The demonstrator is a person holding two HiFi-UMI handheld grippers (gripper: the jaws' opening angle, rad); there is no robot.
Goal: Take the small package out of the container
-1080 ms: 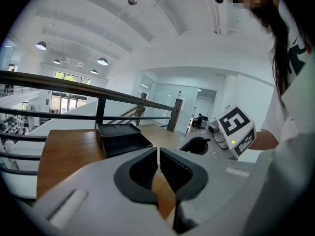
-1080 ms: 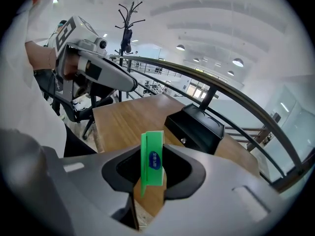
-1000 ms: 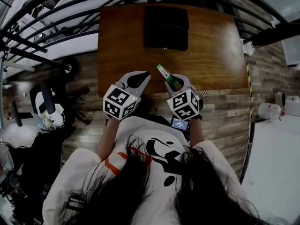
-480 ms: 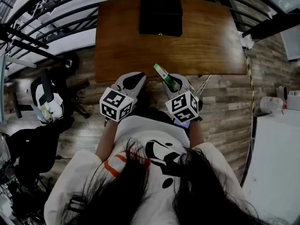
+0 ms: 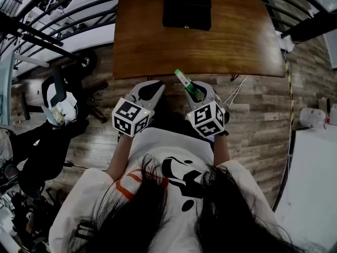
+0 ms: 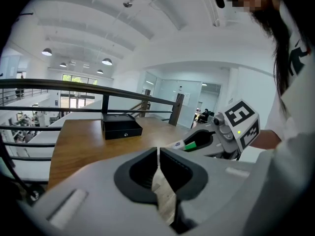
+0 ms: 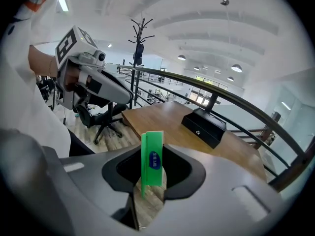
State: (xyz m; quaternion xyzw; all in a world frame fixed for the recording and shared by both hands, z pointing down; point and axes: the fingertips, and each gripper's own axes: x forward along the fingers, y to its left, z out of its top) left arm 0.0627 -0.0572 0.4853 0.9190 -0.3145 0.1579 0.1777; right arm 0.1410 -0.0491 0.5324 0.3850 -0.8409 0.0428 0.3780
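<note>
green package out of the box, pinched in the right claw

far left, an office chair on the plank floor, well apart from everything else. then the left gripper, held over the floor just off the near edge of the wooden table, jaws pressed together with nothing in them, marker cube on top. just beside it the small green package, tilted toward the table edge, blue oval label on its face, clamped at its lower end between the jaws of the right gripper. well apart from its container. black box at the far edge of the table, lid down, small round fitting on its front.
</note>
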